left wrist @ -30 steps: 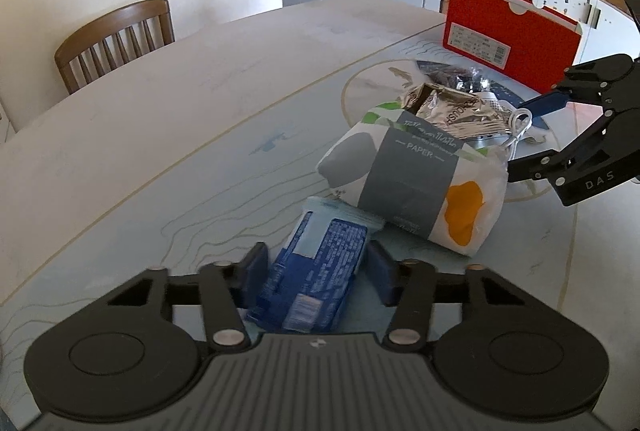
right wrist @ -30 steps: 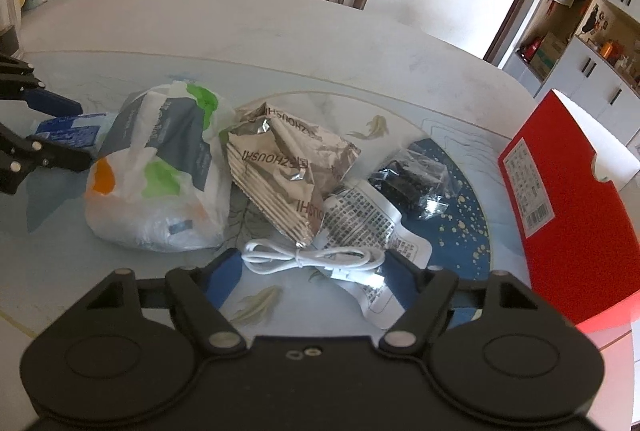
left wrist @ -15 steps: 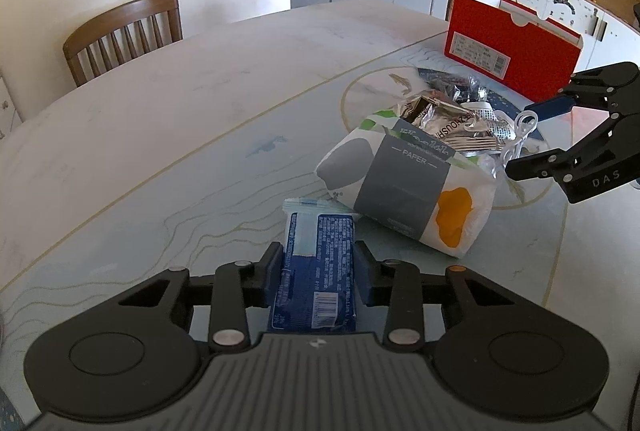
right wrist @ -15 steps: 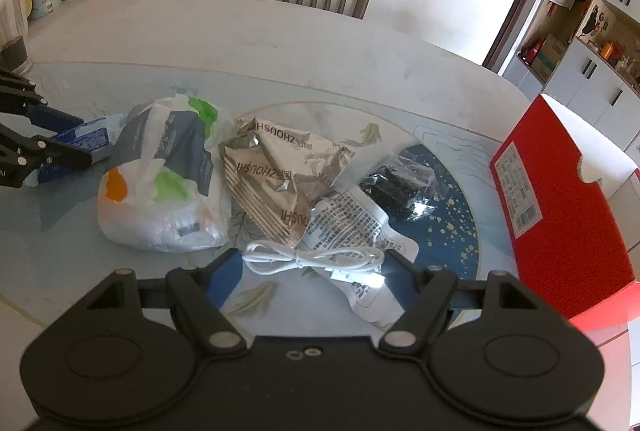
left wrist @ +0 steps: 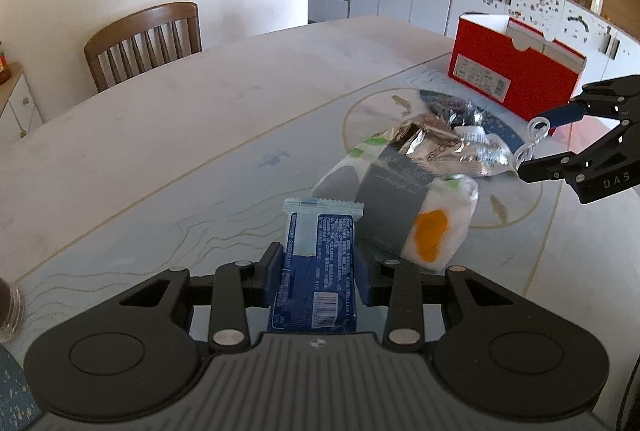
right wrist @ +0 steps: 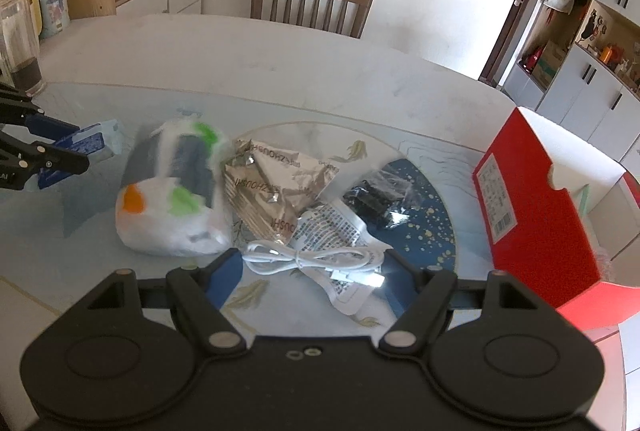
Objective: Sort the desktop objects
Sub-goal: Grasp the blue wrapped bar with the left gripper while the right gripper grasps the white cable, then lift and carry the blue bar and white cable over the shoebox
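My left gripper (left wrist: pixel 318 271) is shut on a blue wrapped packet (left wrist: pixel 318 263), which sticks out forward between the pads, just above the table; the right wrist view shows this packet (right wrist: pixel 100 141) at far left. Beside it lies a white paper pack with green and orange spots (left wrist: pixel 400 215). My right gripper (right wrist: pixel 314 263) stands wide, with a coiled white cable (right wrist: pixel 312 257) spanning from one pad to the other, held lengthwise. In the left wrist view the cable's loops (left wrist: pixel 534 129) hang at the right gripper (left wrist: pixel 530 147), off the table.
A silver foil bag (right wrist: pixel 276 183), a white printed pouch (right wrist: pixel 332 231) and a clear bag of black parts (right wrist: pixel 380 199) lie on the round table. An open red box (right wrist: pixel 532 215) stands at the right. A glass jar (right wrist: pixel 20 43) and a wooden chair (right wrist: pixel 312 3) are beyond.
The left jaws closed on the blue packet and straightened it, then lifted it a little. The right gripper rose slightly with the cable still between its fingers.
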Motion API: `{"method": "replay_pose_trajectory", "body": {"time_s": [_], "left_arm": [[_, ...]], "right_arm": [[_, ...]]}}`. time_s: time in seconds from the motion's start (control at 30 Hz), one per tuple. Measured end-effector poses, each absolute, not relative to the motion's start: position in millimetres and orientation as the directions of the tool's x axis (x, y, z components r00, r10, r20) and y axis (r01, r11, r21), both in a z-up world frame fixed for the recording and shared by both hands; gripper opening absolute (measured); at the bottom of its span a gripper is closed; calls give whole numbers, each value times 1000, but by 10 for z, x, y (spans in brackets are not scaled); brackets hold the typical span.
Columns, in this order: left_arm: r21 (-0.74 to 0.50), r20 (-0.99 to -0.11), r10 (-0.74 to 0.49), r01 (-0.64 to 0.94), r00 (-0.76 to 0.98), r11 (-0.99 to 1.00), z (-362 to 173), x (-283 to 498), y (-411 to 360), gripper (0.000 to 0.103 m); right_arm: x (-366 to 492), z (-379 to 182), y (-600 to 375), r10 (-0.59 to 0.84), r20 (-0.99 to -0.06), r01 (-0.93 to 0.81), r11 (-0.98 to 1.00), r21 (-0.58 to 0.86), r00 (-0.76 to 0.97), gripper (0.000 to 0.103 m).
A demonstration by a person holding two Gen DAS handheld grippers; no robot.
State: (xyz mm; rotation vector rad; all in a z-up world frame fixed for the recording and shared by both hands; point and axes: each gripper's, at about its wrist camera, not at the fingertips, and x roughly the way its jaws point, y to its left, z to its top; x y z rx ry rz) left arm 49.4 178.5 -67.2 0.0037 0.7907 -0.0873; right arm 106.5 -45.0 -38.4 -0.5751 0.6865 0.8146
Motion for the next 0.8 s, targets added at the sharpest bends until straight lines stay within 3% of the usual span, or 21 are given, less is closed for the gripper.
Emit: {"method": "replay_pose_trajectory", "body": {"time_s": [0.8], "left_arm": [[-26, -680, -107, 122, 726, 992, 89, 801, 867, 35]], "right_arm": [[1341, 262, -1155, 526, -705, -825, 546, -148, 475, 76]]}}
